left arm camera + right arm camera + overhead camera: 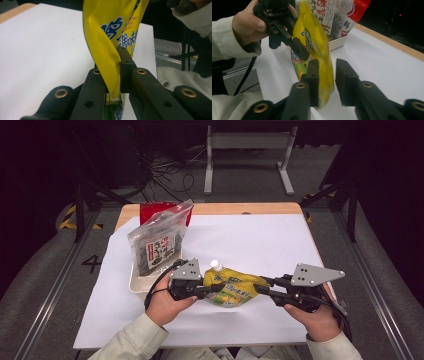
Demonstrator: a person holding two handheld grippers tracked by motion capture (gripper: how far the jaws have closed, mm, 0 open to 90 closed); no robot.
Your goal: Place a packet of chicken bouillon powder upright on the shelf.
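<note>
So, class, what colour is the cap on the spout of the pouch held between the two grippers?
White; the cap tops the yellow pouch, clearest in the high view.

You have a yellow pouch [231,288] with a white screw cap at its top corner, printed with blue characters and a green-and-red label low on its face. It is soft and creased, held off the white sheet near the table's front edge. It stands on edge between the two sets of jaws, its cap pointing away from you, its film folded where it is pinched.
</note>
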